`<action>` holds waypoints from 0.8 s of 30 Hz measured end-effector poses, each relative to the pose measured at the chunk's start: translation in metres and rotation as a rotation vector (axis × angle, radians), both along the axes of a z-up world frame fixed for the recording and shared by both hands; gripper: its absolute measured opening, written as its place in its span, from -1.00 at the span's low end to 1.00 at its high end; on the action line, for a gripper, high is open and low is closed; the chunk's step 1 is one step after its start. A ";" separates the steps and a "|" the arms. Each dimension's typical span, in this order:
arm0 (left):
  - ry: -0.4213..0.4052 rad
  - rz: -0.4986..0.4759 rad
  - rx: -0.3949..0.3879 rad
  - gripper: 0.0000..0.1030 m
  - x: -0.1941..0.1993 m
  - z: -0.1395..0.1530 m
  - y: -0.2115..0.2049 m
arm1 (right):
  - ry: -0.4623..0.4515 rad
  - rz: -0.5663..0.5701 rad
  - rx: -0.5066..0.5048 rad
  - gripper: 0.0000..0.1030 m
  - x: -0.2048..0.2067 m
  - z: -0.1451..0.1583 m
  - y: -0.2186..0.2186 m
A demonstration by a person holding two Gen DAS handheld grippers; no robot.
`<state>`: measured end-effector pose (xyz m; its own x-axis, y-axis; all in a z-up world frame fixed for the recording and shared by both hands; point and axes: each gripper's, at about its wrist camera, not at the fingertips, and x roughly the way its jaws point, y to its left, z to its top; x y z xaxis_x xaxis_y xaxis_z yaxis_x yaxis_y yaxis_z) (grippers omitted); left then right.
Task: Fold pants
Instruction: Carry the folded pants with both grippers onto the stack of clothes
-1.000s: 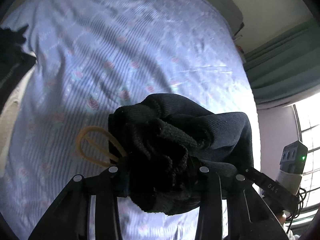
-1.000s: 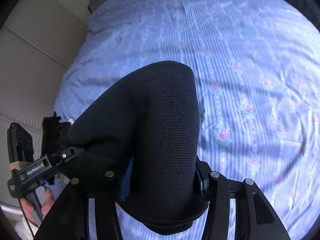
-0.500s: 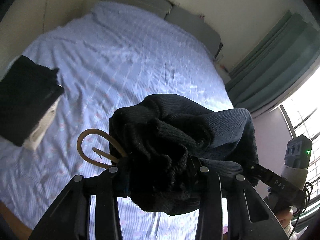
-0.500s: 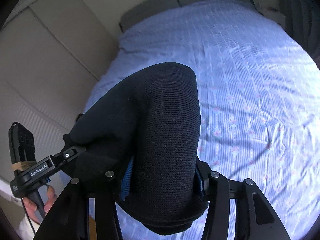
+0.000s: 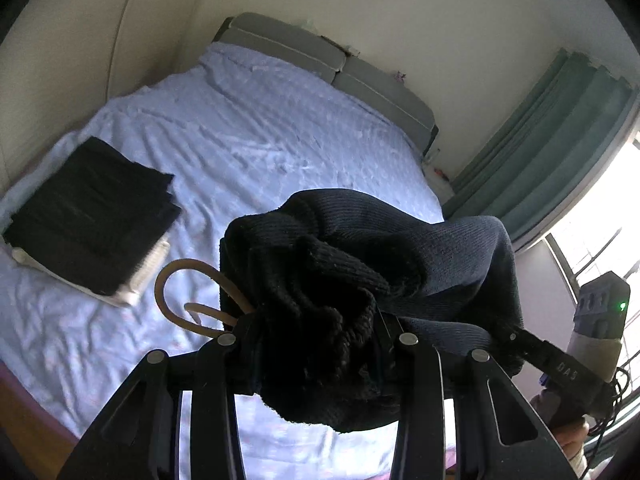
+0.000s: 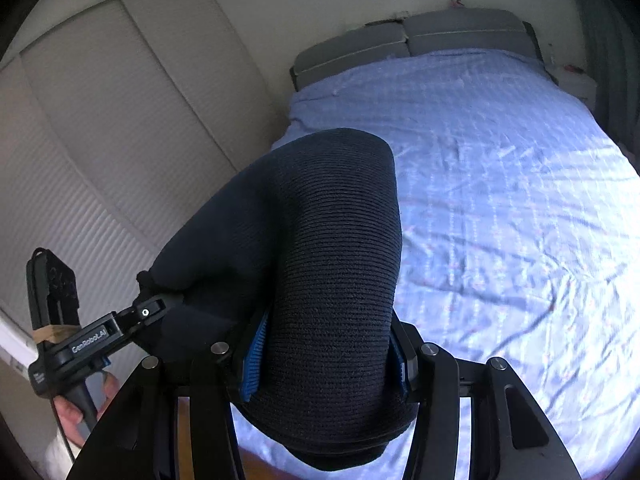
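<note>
The dark navy knit pants (image 5: 360, 264) hang bunched between both grippers, lifted above the bed. My left gripper (image 5: 316, 344) is shut on a crumpled edge of them, with a tan elastic loop (image 5: 180, 292) sticking out at its left. My right gripper (image 6: 328, 360) is shut on a thick fold of the pants (image 6: 320, 248); blue pads (image 6: 256, 356) show at the sides. Each gripper also shows in the other's view: the right one (image 5: 560, 364) at lower right, the left one (image 6: 92, 336) at lower left.
The bed with a blue floral sheet (image 5: 248, 148) lies below and ahead, grey pillows (image 5: 320, 56) at its head. A stack of folded dark clothes (image 5: 88, 216) sits on its left side. Green curtains (image 5: 552, 140) and a window are at right, closet doors (image 6: 100, 140) at left.
Both grippers have risen and tilted up with the pants; the bed has dropped further below, and the headboard, walls and the folded stack have come into view.
</note>
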<state>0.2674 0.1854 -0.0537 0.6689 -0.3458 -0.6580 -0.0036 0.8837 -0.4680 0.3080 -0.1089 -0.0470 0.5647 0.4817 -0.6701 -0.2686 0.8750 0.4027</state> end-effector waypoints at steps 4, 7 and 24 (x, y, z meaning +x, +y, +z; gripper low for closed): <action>0.006 -0.047 -0.009 -0.26 0.000 0.000 0.053 | -0.015 -0.039 0.004 -0.02 -0.016 0.001 0.044; 0.030 -0.090 -0.001 -0.26 0.001 0.000 0.095 | -0.010 -0.105 0.026 -0.02 -0.034 0.001 0.088; 0.052 0.077 0.026 -0.26 -0.011 -0.006 0.262 | 0.020 0.059 0.060 -0.02 -0.013 -0.012 0.254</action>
<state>0.2563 0.4475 -0.0602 0.6576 -0.2768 -0.7006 -0.0954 0.8920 -0.4420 0.2950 0.1451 -0.0585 0.5208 0.5531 -0.6502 -0.3104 0.8323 0.4594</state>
